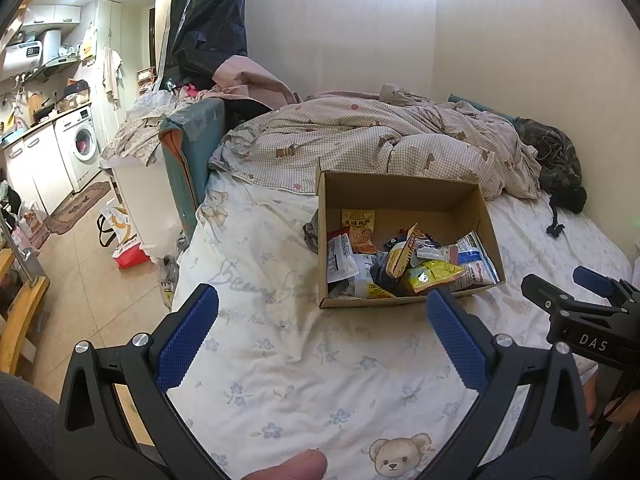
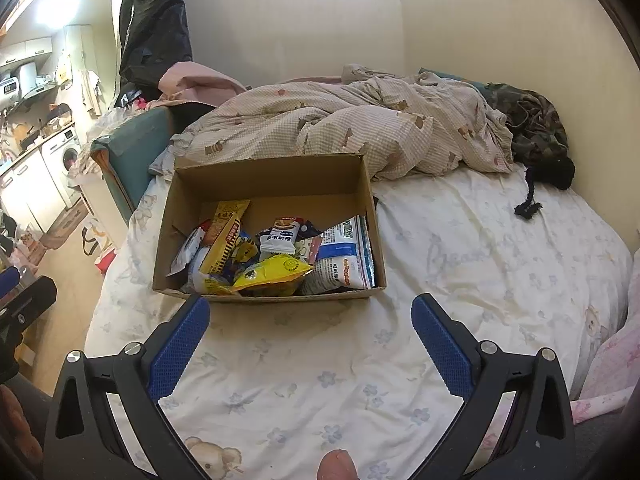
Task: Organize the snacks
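Cardboard box holds jumbled snack packets; both tongs spread apart, empty.

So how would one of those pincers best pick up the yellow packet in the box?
Probably by the yellow packet's crimped corner pointing right, coming down from above with the right gripper, which is open and nearest. The packet lies puffed on top of the pile by the cardboard box's near wall; that flat edge suits thin fingers.

Snack pkts heaped in box (open)
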Demonstrator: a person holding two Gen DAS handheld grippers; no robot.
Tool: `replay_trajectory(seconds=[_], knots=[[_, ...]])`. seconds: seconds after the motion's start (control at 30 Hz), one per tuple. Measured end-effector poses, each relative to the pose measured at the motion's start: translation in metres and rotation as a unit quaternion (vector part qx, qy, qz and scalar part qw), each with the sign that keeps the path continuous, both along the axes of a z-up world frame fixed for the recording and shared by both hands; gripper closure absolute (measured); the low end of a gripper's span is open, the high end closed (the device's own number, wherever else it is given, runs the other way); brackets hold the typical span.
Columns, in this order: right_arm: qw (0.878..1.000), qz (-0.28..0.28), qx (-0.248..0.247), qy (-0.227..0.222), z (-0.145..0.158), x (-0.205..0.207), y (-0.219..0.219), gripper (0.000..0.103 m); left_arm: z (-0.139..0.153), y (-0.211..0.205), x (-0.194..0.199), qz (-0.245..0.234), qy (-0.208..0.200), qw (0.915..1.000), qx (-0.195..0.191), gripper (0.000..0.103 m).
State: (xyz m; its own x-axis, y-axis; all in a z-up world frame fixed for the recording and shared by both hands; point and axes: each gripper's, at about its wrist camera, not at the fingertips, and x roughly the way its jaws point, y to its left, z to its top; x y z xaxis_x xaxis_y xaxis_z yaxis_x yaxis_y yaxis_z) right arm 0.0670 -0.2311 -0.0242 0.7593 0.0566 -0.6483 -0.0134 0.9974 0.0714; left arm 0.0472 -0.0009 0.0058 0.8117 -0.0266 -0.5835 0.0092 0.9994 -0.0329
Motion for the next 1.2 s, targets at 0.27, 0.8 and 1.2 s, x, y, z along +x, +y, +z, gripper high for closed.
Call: replay_trajectory(seconds=[0.27,0.8,1.2], knots=[[1.000,0.001,-0.001,0.000,-0.0001,0.0001,-0.0001,0.000,0.0001,0.0021,0.0012,0.003,0.004,1.0000,0.000,0.000],[1.000,0.002,-0.002,-0.002,-0.0006,-0.0001,0.0003,0.000,-0.0033,0.0053,0.0022,0.001,0.010,0.9999,-0.004,0.000],[1.000,0.004,-0.001,-0.003,0.0001,-0.0004,0.0013,0.000,-0.0020,0.0067,0.0019,0.001,0.013,0.9999,-0.011,0.000]])
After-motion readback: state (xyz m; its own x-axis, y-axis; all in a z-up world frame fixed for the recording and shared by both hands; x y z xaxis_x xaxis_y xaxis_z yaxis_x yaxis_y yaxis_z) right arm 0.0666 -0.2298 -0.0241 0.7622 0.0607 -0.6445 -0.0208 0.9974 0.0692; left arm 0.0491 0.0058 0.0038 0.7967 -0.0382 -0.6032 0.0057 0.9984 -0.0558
